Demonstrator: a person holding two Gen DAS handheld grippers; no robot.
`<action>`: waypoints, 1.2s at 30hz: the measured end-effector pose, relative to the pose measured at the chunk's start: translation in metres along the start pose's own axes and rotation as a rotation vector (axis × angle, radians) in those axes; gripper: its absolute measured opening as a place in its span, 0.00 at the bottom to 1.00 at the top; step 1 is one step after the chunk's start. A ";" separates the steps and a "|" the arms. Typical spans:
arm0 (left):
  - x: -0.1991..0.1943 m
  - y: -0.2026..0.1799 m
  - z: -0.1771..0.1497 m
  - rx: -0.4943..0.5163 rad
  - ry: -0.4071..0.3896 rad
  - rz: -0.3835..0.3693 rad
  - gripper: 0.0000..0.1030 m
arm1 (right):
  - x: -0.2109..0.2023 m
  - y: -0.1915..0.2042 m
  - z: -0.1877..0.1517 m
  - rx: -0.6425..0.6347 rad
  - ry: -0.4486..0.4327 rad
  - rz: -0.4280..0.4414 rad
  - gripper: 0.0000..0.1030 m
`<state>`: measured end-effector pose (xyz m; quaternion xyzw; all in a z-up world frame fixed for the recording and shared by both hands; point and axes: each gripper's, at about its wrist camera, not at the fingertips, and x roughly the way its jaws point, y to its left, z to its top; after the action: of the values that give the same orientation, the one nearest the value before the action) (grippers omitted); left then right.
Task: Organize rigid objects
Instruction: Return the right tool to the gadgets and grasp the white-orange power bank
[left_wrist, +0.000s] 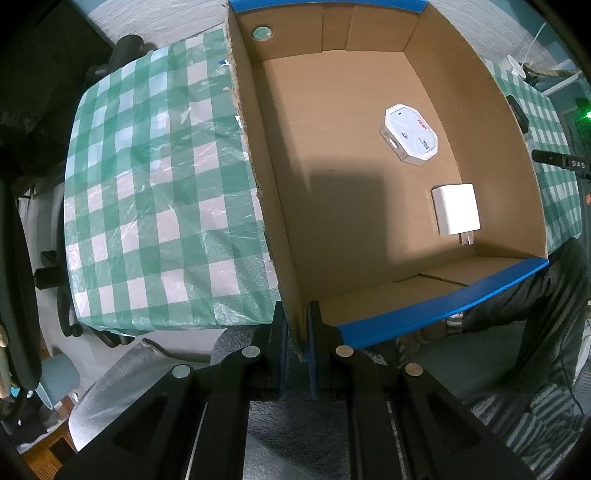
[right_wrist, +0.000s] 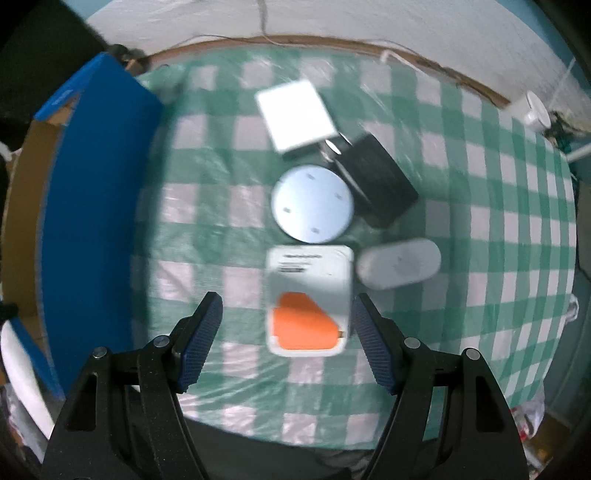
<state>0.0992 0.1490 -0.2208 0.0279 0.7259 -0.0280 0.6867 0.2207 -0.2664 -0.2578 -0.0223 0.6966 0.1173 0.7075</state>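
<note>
My left gripper (left_wrist: 297, 332) is shut on the near corner wall of an open cardboard box (left_wrist: 258, 155) with blue outer sides. Inside the box lie a white octagonal device (left_wrist: 409, 133) and a white plug adapter (left_wrist: 456, 209). My right gripper (right_wrist: 286, 339) is open and hovers just above a white device with an orange part (right_wrist: 308, 299) on the checked tablecloth; its right finger is close beside it. Beyond lie a round silver disc (right_wrist: 312, 203), a black block (right_wrist: 376, 179), a white square box (right_wrist: 297, 116) and a white oval object (right_wrist: 399, 263).
The box's blue side (right_wrist: 99, 206) stands left of the objects in the right wrist view. The green-and-white checked table (left_wrist: 147, 203) extends left of the box. A white round item (right_wrist: 535, 109) and cables sit at the table's far right edge by the wall.
</note>
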 end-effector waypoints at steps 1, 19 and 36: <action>0.000 0.000 -0.001 0.001 0.000 0.001 0.09 | 0.004 -0.004 -0.001 0.010 0.008 0.003 0.71; 0.000 0.001 -0.002 0.001 0.000 -0.001 0.10 | 0.049 -0.004 0.017 0.030 0.058 0.008 0.71; -0.001 0.000 -0.004 0.004 0.000 -0.001 0.10 | 0.056 0.003 -0.008 0.004 0.057 0.012 0.62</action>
<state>0.0951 0.1498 -0.2201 0.0287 0.7258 -0.0298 0.6867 0.2120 -0.2580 -0.3128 -0.0201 0.7169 0.1197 0.6865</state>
